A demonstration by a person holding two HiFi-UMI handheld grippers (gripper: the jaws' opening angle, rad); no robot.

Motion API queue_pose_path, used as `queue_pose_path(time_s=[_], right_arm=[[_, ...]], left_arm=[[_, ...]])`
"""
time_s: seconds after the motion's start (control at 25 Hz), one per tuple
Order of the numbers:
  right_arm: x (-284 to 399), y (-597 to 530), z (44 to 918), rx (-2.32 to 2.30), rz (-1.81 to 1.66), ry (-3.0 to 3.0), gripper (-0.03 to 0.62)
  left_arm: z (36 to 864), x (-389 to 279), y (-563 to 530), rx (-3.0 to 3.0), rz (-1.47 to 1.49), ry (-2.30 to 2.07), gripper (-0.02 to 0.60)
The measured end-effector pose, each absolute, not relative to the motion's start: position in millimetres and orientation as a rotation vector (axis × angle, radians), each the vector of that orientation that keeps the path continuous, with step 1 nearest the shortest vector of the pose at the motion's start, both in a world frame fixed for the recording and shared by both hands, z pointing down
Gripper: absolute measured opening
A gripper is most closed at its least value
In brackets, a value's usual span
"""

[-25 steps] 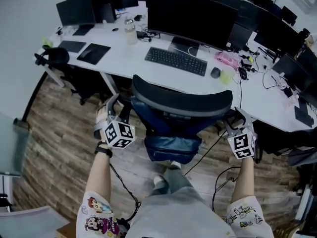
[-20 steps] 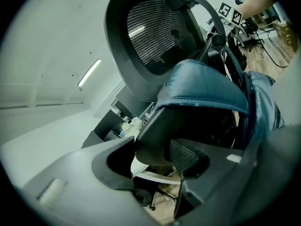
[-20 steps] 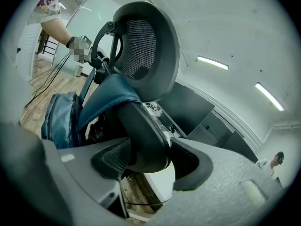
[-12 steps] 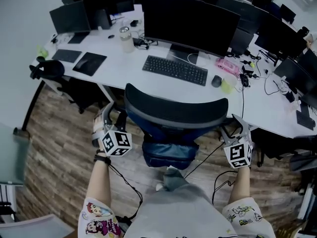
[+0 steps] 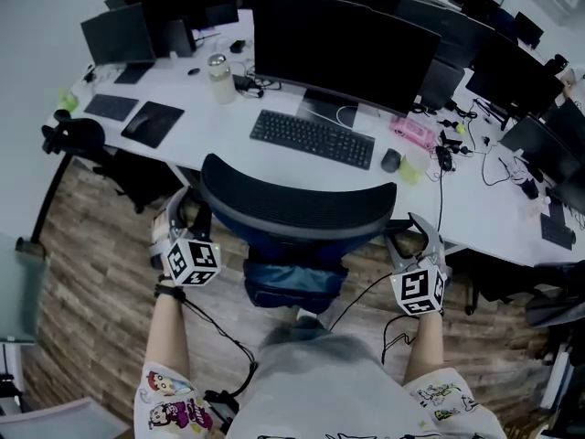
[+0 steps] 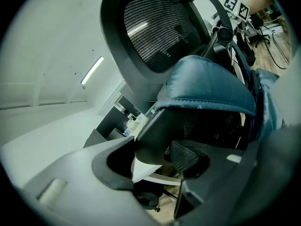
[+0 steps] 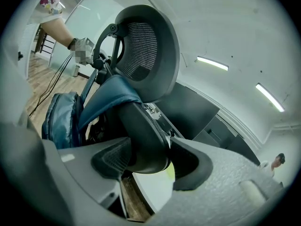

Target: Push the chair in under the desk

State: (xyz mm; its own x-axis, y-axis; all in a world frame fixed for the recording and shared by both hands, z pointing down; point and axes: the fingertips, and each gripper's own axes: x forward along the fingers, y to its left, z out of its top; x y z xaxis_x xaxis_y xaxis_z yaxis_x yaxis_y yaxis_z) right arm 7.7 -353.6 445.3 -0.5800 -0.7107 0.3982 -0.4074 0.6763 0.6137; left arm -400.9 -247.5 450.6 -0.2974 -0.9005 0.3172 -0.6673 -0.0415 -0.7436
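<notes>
Nearest: left gripper point(image 5: 187, 213) and right gripper point(image 5: 409, 233) sit either side of the chair point(image 5: 297, 210), behind it, each with fingers clamped on an armrest, the left armrest point(image 6: 153, 142) and the right armrest point(image 7: 143, 135). Blue bag point(image 5: 292, 280) at the chair's back, between the two grippers. Beyond the chair, its backrest close to the near edge of the white worktop point(image 5: 206, 135), with keyboard point(image 5: 312, 139) and dark monitor point(image 5: 343, 48) straight ahead of it.

blk mesh chair point(image 5: 297, 210), upright, against wht desk point(image 5: 212, 117)
</notes>
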Motion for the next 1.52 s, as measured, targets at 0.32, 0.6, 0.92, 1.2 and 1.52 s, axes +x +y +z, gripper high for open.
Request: queue_pose_path(time_s=[0.32,0.6,0.92,1.2,1.52], right_arm=[[-8.3,-357.2,443.5,0.875,-0.613,-2.241,0.252],[-25.0,-353.9,444.1,0.936,-0.591,-2.210,0.253],[-51.8,-353.6,446.6,0.990,-0.546,-2.183,0.255],[-58.0,-354.6,447.4,1.067,-0.524,-2.142,0.257],[-57.7,-357.6,447.3,1.112,-0.512,-2.114,0.261]], left_arm=[[449.1,-420.3,-263.8,-1.681,-1.251,1.942,0.241],[449.7,-441.0,-278.2,-1.731,-1.222,1.868,0.241],[450.8,-468.3,-299.3,-1.780,-1.180,1.798,0.244],[450.6,-476.4,-306.2,-1.817,-1.130,1.736,0.245],[449.6,-475.0,-308.3,-1.835,-1.096,1.707,0.247]])
